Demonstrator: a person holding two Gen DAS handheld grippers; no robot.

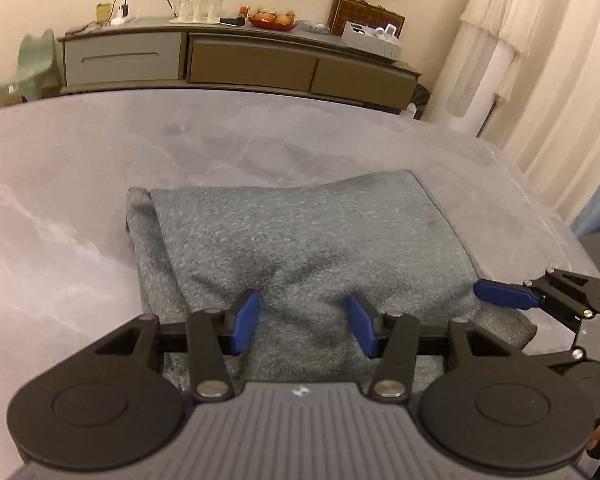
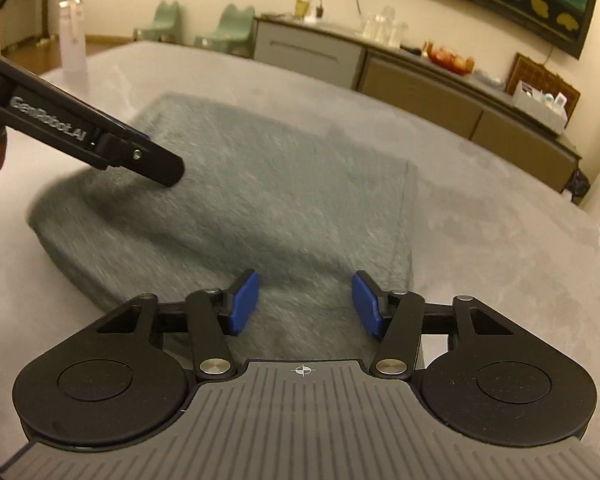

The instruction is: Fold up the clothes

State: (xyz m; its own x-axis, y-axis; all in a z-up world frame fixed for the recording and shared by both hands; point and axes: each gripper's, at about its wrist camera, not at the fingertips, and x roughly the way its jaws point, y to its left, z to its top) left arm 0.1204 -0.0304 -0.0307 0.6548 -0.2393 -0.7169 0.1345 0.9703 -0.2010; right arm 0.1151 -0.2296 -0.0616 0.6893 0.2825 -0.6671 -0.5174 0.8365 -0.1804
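Left wrist: we see the grey fleece garment (image 1: 300,240) folded mid-counter (image 1: 60,168). Left tool (image 1: 303,322) half open over its near edge, nothing gripped. Right tool (image 1: 508,295) at 3 o'clock.

Right wrist: right tool (image 2: 305,304) open, empty, above the near corner. Fabric looks soft, light, limp; we'd pinch hem corners.
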